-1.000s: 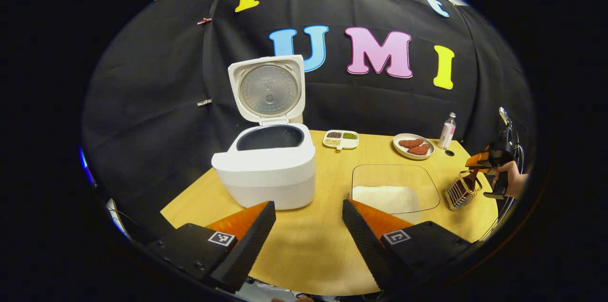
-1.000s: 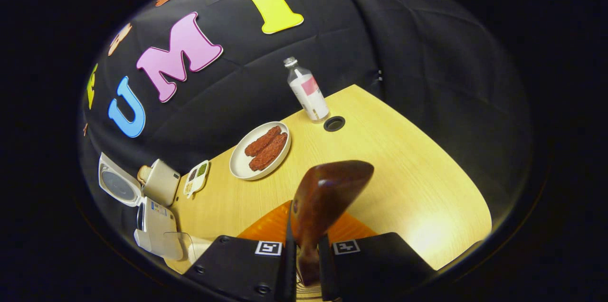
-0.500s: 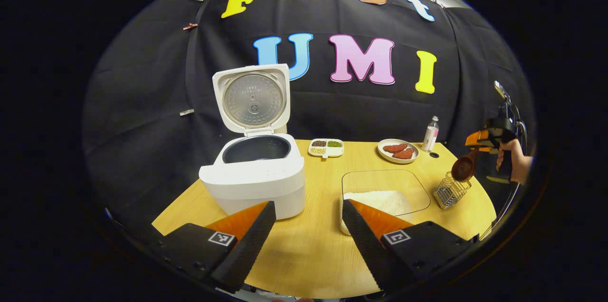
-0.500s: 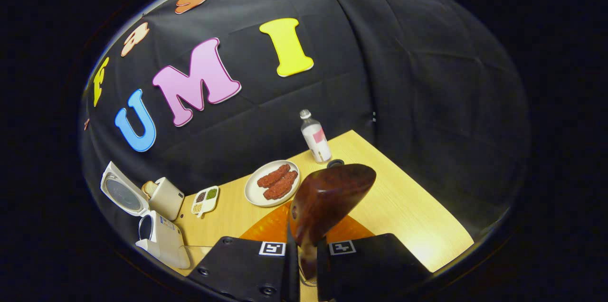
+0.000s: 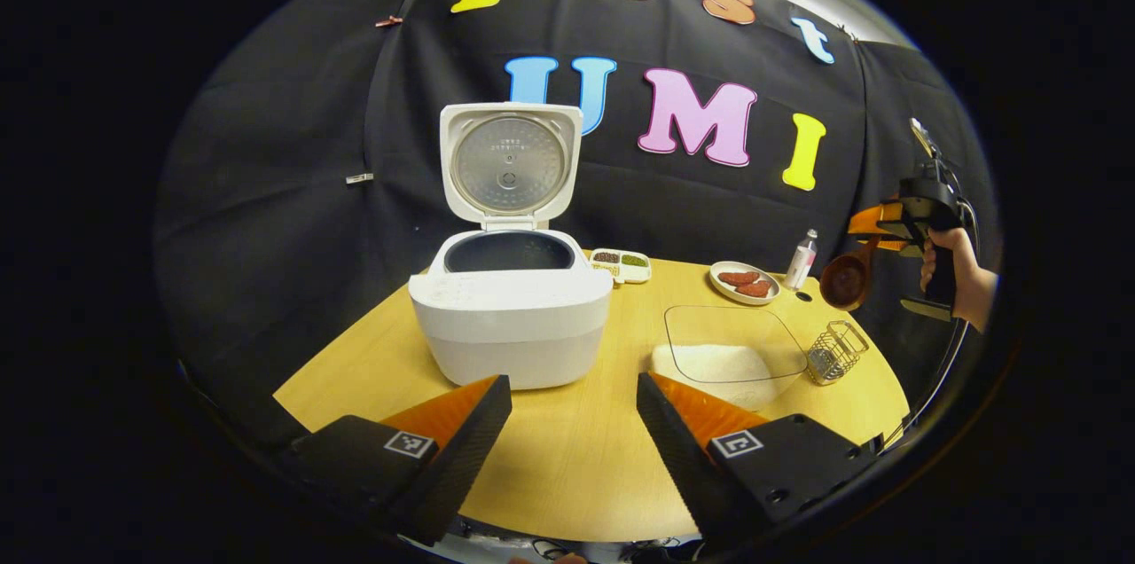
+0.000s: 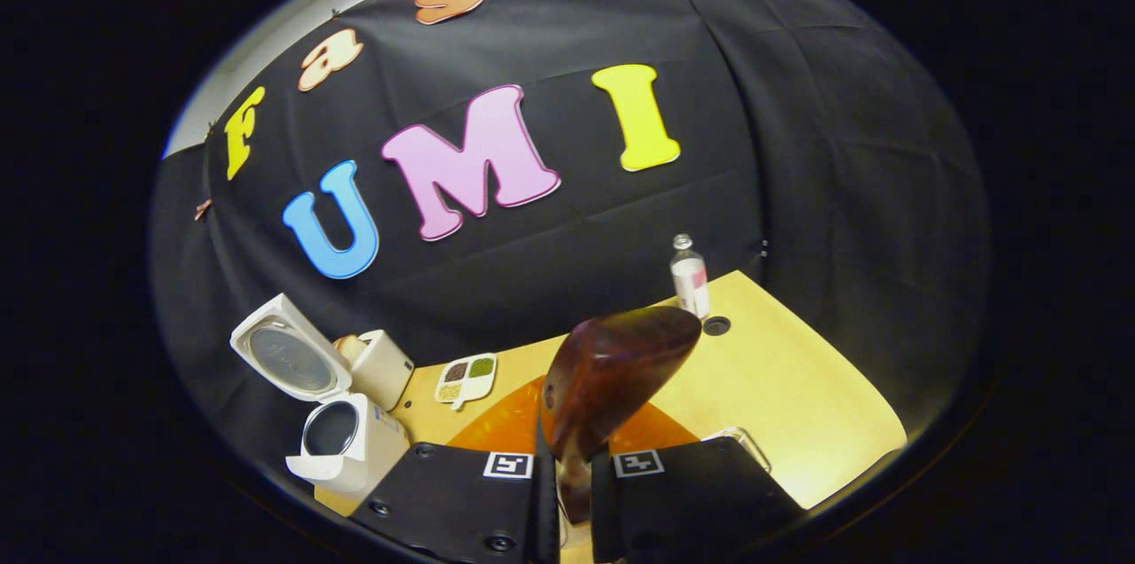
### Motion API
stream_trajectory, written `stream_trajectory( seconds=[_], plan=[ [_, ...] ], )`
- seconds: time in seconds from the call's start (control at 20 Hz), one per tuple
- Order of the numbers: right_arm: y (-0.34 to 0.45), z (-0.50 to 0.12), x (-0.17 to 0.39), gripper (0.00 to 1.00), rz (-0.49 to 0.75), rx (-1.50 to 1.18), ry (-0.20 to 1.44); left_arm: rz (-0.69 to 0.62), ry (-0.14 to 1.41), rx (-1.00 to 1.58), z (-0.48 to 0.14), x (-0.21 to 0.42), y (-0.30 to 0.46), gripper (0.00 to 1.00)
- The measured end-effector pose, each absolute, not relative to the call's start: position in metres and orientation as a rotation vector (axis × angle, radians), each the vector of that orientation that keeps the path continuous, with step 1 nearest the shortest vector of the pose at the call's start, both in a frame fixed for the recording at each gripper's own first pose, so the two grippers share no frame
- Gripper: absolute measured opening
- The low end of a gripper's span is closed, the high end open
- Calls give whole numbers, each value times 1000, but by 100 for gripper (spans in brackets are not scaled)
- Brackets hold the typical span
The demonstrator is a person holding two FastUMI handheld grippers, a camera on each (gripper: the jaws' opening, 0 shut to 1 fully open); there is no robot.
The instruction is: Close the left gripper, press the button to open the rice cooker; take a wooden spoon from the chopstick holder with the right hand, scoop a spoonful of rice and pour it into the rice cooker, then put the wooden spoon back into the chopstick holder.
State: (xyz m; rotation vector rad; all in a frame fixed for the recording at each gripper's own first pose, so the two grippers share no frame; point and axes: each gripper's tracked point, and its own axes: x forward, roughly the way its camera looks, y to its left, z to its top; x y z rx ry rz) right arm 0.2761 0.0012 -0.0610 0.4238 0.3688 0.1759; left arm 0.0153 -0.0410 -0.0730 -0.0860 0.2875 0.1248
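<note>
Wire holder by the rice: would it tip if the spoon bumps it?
Probably. The wire holder looks like thin open mesh, so likely light, and it stands empty. It should feel stiff, yet may slide on the smooth table.

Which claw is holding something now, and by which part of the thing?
The right claw holds the wooden spoon by its handle; the left claw is open, holding nothing.

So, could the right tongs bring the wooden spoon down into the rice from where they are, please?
Probably yes: the right tongs hold the wooden spoon in the air, and the rice lies uncovered in its clear container.
</note>
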Motion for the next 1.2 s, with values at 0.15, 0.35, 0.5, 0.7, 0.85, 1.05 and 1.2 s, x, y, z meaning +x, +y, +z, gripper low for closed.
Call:
stream_trajectory(
  seconds=[0.15,0.35,0.5,0.7,0.85,1.05,1.2],
  plan=[
    [46,-69,270,18,240,381,387,121,295,-92,-78,9,-30,96],
    [92,-102,263,18,289,291,415,109,312,-116,-89,-1,-23,96],
    [104,-146,257,18,272,189,465,94,340,-129,-104,-8,-21,96],
    [109,-178,255,18,237,78,454,71,365,-131,-114,-12,-18,97],
    [120,-206,239,18,237,87,502,61,366,-121,-115,-8,-11,97],
    [136,-209,215,18,216,116,500,52,356,-107,-113,-1,-3,96],
    [159,-214,194,19,253,105,533,51,337,-100,-109,2,3,96]
  ],
)
